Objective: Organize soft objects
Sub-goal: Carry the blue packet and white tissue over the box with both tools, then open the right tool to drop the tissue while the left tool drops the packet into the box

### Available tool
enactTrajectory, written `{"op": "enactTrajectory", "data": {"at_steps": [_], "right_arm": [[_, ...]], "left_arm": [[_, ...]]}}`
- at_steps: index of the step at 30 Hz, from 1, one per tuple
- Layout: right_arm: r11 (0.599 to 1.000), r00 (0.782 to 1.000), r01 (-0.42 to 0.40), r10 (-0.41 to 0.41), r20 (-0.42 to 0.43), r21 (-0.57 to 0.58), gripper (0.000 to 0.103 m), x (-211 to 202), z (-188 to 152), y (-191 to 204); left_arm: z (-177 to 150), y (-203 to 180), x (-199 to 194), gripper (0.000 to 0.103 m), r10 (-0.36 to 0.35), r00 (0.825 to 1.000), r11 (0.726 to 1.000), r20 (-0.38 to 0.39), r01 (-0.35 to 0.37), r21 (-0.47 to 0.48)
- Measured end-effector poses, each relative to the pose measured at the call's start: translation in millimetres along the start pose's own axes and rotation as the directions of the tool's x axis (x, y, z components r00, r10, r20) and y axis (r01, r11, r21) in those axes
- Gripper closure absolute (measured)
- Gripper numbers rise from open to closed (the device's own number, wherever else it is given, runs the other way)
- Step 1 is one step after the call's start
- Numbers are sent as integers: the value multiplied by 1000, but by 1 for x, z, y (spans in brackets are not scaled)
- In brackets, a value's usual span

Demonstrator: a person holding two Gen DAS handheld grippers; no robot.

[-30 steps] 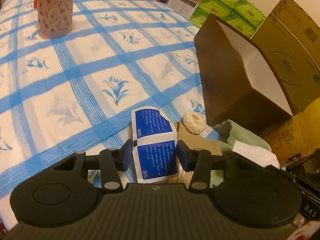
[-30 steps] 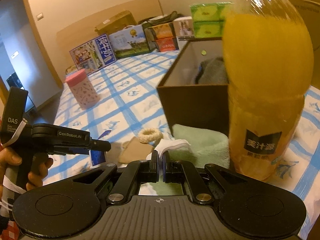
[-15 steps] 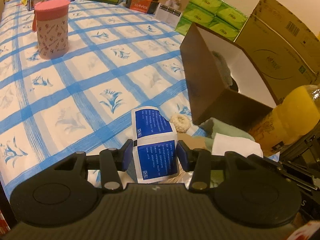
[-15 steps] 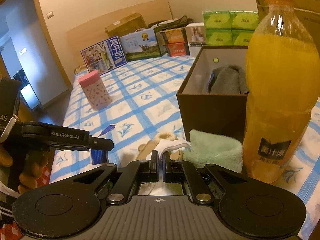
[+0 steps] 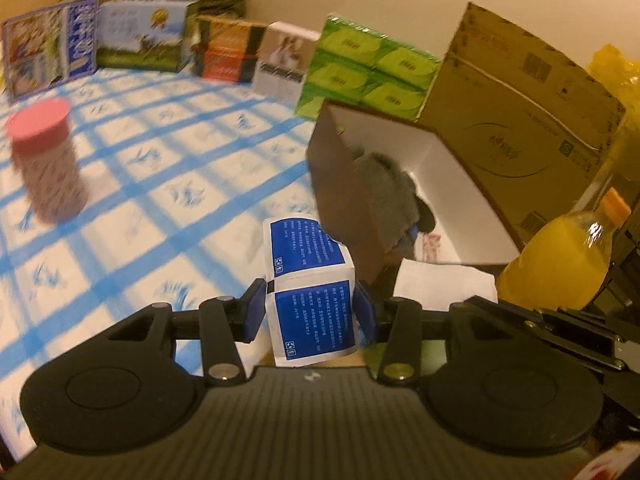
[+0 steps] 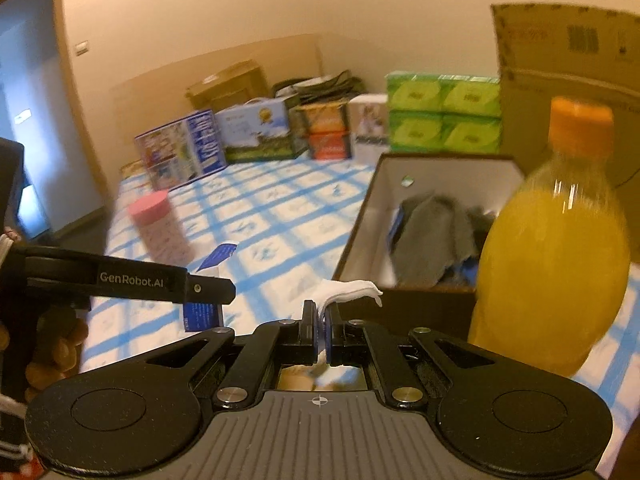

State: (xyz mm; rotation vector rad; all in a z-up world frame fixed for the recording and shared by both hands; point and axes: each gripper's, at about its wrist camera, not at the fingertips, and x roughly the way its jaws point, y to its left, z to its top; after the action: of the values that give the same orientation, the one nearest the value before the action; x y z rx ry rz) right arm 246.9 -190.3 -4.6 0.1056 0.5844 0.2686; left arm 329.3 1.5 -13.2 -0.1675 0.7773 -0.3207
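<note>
My left gripper (image 5: 311,312) is shut on a blue and white soft packet (image 5: 308,276) and holds it up in front of the brown open box (image 5: 344,184). The box holds a grey cloth (image 5: 384,188). My right gripper (image 6: 321,322) is shut on a white cloth (image 6: 348,289), lifted just before the same box (image 6: 360,240), where the grey cloth (image 6: 432,236) also shows. The left gripper with its packet (image 6: 202,314) shows at the left of the right wrist view. The white cloth (image 5: 440,284) shows in the left wrist view too.
An orange juice bottle (image 6: 556,252) stands right of the box, close to my right gripper. A pink-lidded patterned cup (image 5: 48,168) stands on the blue checked bedcover (image 5: 160,168). Green tissue packs (image 5: 360,68), printed boxes and a big cardboard carton (image 5: 520,100) line the back.
Both grippers have risen with their loads, so the box's inside now shows. The scrunchie and green towel on the bedcover have dropped out of view.
</note>
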Motion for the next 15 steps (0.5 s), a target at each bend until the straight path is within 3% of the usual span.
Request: {"op": "enactTrajectory", "data": {"at_steps": [3,8,15], "right_arm": [[993,992,117,-116,37,-3,100,8,13,7],[962,960,272,-271,63,0,100,33,27,15],[913,908,408,-406,100,4,99,69,32,11]], "left_arm": [[18,-8,10,60,-36,999,999,16,36,33],[45,-16,28,60,-85,996,994,34,82,72],[57,-15,46,60,-123,992,988,27,120,94]]}}
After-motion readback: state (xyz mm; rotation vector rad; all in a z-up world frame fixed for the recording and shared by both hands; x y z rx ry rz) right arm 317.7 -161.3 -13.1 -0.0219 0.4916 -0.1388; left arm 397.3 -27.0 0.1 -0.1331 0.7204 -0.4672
